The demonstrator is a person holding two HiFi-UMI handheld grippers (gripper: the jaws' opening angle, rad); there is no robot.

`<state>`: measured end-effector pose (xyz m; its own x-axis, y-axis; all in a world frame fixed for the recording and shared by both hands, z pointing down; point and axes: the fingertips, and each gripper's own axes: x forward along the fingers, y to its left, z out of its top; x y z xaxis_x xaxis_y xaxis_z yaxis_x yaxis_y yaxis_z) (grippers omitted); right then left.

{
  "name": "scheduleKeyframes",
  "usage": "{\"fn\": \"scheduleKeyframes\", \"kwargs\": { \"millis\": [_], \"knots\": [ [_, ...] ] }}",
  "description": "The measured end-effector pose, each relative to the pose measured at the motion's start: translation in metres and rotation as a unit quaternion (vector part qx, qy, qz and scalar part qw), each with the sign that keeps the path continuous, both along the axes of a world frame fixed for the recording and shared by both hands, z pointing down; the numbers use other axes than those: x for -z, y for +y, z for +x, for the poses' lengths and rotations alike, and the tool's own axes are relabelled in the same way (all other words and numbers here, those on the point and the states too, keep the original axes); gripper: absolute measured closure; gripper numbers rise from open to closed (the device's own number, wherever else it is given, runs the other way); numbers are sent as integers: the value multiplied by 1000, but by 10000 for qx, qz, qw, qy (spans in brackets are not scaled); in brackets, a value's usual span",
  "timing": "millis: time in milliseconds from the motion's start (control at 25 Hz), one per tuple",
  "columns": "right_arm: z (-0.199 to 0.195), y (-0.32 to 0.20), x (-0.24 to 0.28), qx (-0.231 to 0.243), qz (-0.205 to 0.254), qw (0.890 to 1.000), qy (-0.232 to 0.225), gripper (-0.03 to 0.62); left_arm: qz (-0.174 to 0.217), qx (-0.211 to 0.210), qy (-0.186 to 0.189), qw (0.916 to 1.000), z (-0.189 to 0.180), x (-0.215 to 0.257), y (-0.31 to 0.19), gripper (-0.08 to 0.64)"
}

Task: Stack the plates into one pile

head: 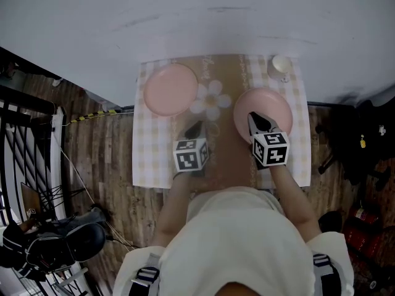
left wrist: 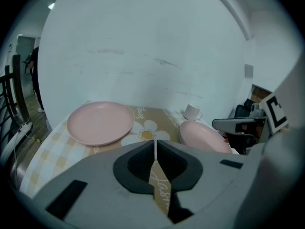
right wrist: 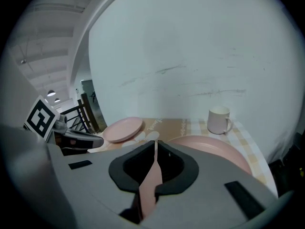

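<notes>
Since both sets of jaws are pressed together with nothing between them, no plate is held yet. The right gripper [head: 259, 121] has its tips over the near part of the right pink plate [head: 274, 103]; can't tell if they touch. The left gripper [head: 196, 128] points at bare cloth [head: 229, 156], and the left pink plate [head: 170, 89] is ahead and off to its left, apart. The plates look stiff, smooth, probably slippery and chippable, so I'd pinch the near rim.

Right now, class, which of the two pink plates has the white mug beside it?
The plate on the right; the mug stands just beyond it. The left plate has only the daisy print nearby.
</notes>
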<state>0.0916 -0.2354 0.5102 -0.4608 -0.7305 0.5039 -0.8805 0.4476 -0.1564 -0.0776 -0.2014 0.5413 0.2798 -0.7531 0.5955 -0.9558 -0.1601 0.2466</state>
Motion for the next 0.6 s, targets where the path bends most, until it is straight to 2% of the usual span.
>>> {"fn": "scheduleKeyframes", "kwargs": {
  "millis": [600],
  "knots": [
    [-85,-7,3,207,87,9997,20,584,145,113,-13,9998,-90,9,-5,551]
  ]
}}
